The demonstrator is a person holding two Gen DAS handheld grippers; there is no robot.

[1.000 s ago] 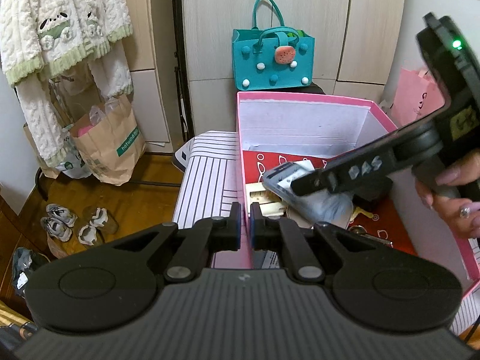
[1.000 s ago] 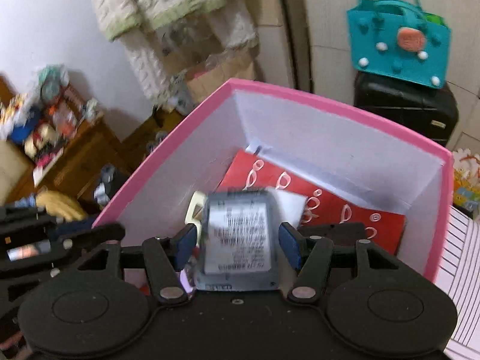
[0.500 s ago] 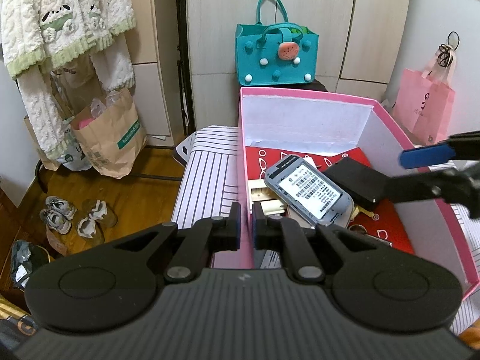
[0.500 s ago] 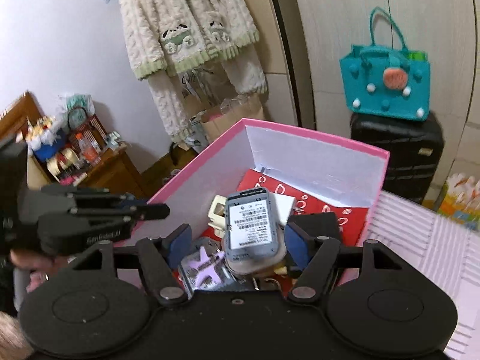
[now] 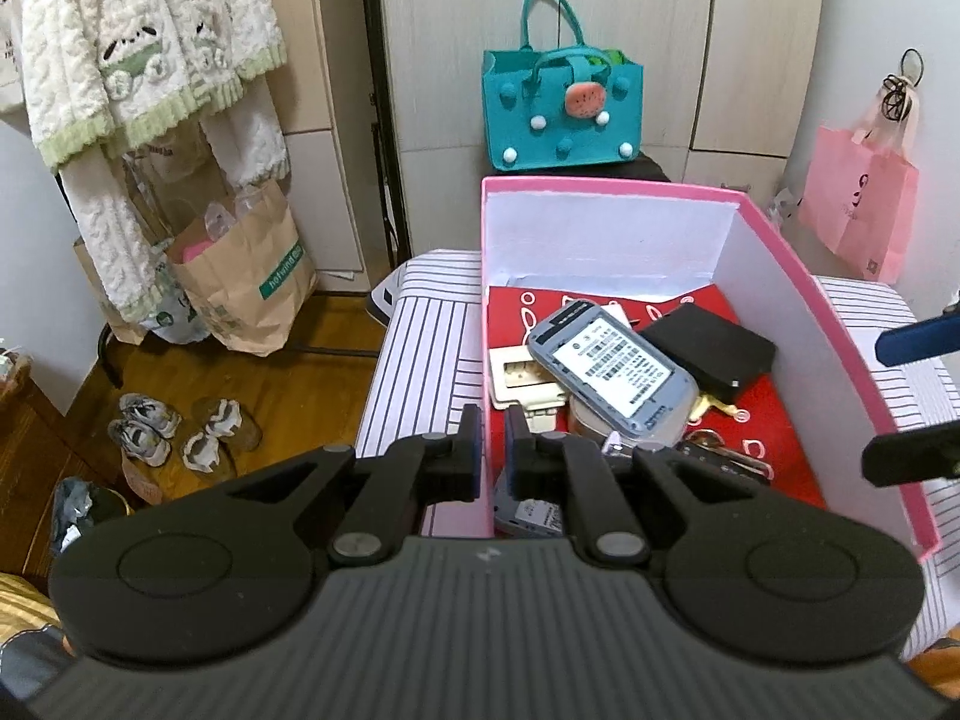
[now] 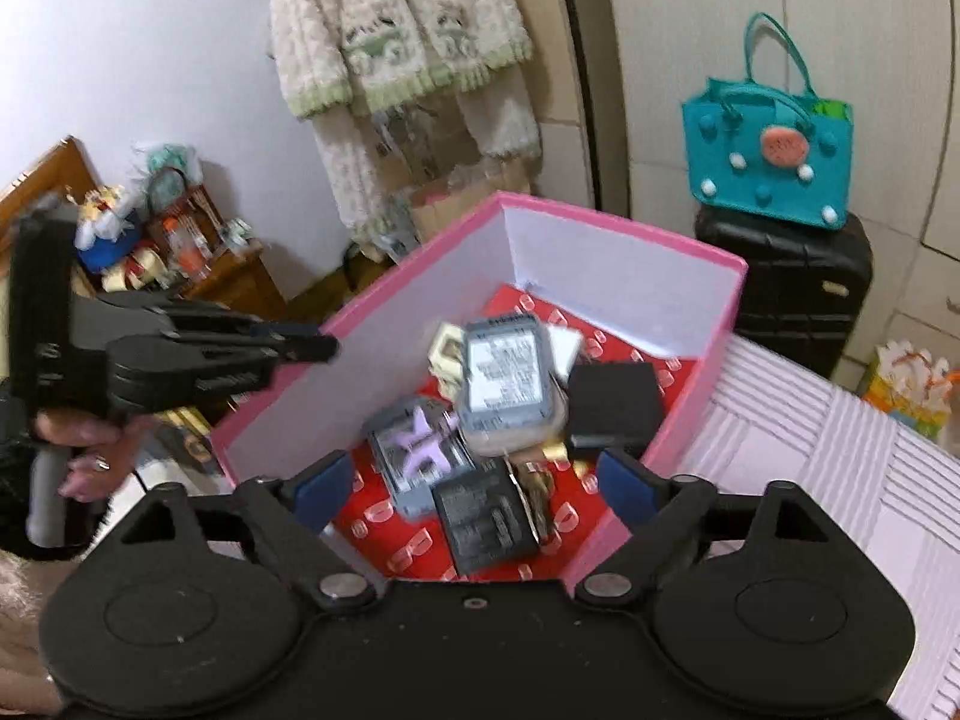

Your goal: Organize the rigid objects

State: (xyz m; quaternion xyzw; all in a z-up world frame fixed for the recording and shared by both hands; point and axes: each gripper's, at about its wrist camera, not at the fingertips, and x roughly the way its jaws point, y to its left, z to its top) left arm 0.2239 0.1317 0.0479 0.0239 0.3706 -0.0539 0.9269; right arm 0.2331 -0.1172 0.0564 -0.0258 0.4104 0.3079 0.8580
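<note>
Left wrist view: the left tool (image 5: 492, 444) was clamped narrow on the near wall of the pink box (image 5: 798, 276), one pad outside and one inside. Within the box a grey phone-like device (image 5: 615, 363) lay label-up on the pile, beside a flat black case (image 5: 711, 345), over a red patterned sheet (image 5: 774, 414). The box stood on a striped bed cover (image 5: 426, 348).

Right wrist view: the right tool (image 6: 474, 483) stood wide — its jaws had just been opening — with nothing gripped, hovering over the box's near corner. The grey device (image 6: 507, 381) lay below among the black case (image 6: 612, 411) and another dark block (image 6: 486, 519). A hand (image 6: 84, 450) held the left tool (image 6: 306, 348) at the box's far wall.
</note>
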